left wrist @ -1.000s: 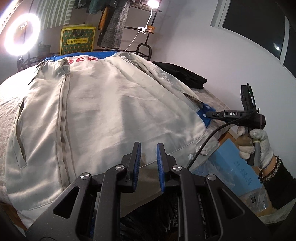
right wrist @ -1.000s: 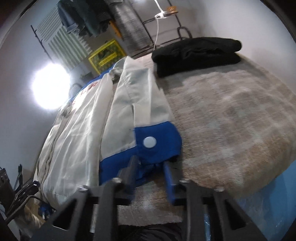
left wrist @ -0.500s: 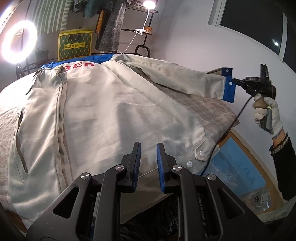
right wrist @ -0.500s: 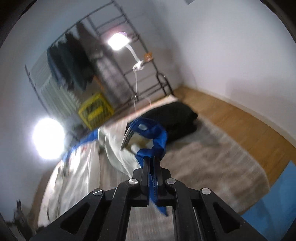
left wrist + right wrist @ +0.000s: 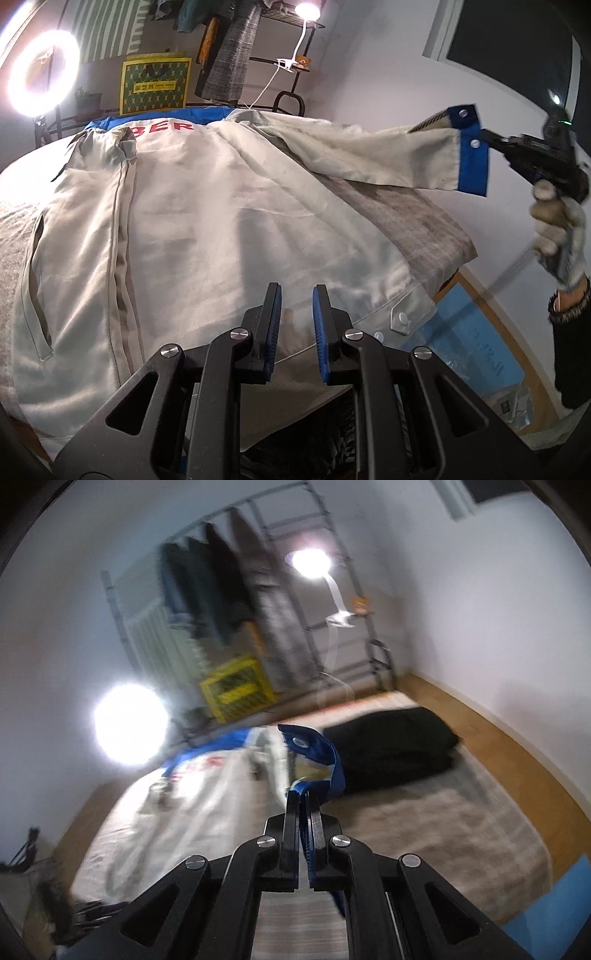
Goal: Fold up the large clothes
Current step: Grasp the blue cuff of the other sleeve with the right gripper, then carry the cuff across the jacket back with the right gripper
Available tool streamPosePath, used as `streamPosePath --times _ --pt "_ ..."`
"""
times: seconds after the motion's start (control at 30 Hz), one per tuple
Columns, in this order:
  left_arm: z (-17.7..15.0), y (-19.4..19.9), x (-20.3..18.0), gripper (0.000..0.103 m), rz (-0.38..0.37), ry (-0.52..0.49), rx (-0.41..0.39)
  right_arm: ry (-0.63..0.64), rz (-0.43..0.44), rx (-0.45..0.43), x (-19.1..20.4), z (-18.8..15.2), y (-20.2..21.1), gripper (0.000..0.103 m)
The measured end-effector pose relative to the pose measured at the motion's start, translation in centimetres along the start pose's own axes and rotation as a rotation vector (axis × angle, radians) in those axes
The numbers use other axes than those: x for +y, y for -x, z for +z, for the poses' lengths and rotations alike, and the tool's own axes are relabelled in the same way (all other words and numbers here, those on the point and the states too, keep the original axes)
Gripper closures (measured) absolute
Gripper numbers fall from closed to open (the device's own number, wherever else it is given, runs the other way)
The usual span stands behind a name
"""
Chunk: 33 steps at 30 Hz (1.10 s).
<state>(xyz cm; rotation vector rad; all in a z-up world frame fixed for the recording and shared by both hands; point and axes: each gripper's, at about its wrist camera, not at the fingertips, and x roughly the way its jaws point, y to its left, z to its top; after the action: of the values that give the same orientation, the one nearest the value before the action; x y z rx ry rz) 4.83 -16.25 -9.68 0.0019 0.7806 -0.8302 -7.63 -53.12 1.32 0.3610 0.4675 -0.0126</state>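
A large cream jacket (image 5: 207,229) with blue trim and red letters lies spread on a grey cloth-covered table (image 5: 432,221). My right gripper (image 5: 303,797) is shut on the blue cuff (image 5: 321,753) of its right sleeve and holds the sleeve (image 5: 373,155) lifted in the air, stretched out to the right; it also shows in the left wrist view (image 5: 491,138). My left gripper (image 5: 295,291) is open and empty, just above the jacket's near hem.
A folded black garment (image 5: 391,749) lies at the table's far right. A ring light (image 5: 43,73), a yellow bag (image 5: 155,84) and a clothes rack (image 5: 236,51) stand behind the table. Blue sheets (image 5: 469,354) lie on the wooden floor right of the table.
My right gripper closed on the blue cuff and lifted the sleeve up and out to the right, off the table. My left gripper stayed in place, open.
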Motion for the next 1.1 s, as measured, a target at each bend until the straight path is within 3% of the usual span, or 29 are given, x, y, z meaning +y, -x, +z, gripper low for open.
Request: streamPosePath --times 0.17,0.2,0.33,0.37,0.43,0.53,0.7,0.77,0.93,1.03,1.1 --pt "0.3 0.3 0.9 0.088 -0.018 0.056 -0.015 0.134 0.184 0.042 7.3 -2.5 0.5 0.103" --pt "0.4 0.4 1.2 0.088 -0.020 0.070 -0.016 0.168 0.242 0.085 9.3 -3.9 0.1 0.103" --pt "0.5 0.3 2.3 0.087 -0.023 0.138 -0.015 0.311 0.330 0.241 14.2 -9.1 -2.2 0.103" --pt "0.5 0.3 2.6 0.076 -0.032 0.155 -0.014 0.356 0.347 0.299 15.4 -10.9 -3.2 0.103" --pt "0.5 0.1 3.2 0.058 -0.062 0.200 -0.009 0.392 0.355 0.371 16.0 -13.1 -4.6 0.103" --pt "0.5 -0.3 3.3 0.056 -0.084 0.218 0.000 0.411 0.341 0.470 16.0 -15.6 -7.0 0.103" --pt "0.7 -1.1 2.8 0.056 -0.104 0.207 0.013 0.464 0.428 0.575 15.9 -17.1 -7.8 0.095" --pt "0.6 -1.3 2.5 0.056 -0.115 0.208 0.017 0.461 0.463 0.567 15.3 -16.4 -7.2 0.077" --pt "0.3 -1.3 0.6 0.056 -0.159 0.187 0.030 0.381 0.506 0.460 12.7 -12.6 -6.5 0.074" --pt "0.3 -1.0 -1.8 0.056 -0.194 0.140 0.033 0.297 0.477 0.393 10.5 -8.8 -8.0 0.072" --pt "0.4 -0.9 -3.3 0.050 -0.208 0.105 0.030 0.264 0.446 0.357 9.4 -6.7 -8.8 0.069"
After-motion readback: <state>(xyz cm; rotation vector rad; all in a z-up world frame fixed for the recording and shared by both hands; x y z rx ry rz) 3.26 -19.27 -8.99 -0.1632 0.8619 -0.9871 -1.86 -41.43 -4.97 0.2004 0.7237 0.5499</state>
